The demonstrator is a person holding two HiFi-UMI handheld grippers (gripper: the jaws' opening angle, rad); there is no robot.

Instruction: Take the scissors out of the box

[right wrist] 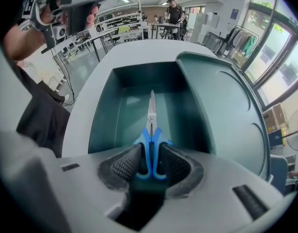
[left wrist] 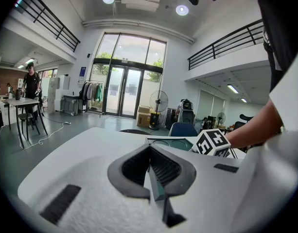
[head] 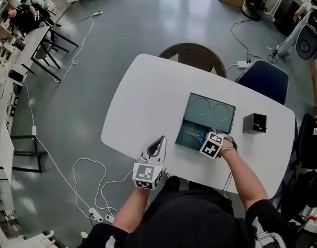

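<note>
Step in hand: the grasp, with the lift not yet begun.

- Your right gripper (right wrist: 150,161) points steeply down into the near end of the box (right wrist: 105,115). Its pads are clamped on the blue handles of the scissors (right wrist: 151,130).
- The scissors lie on the box floor with the blades pointing to the far wall.
- Your left gripper (left wrist: 149,152) hangs at the near table (head: 142,97) edge, left of the box, with its jaws together on nothing.

Next, judged: confirm the grip is firm, then raise straight up so the blades clear the walls before you carry them aside.

Square black holder (head: 254,123) on white table (head: 148,102)
</note>
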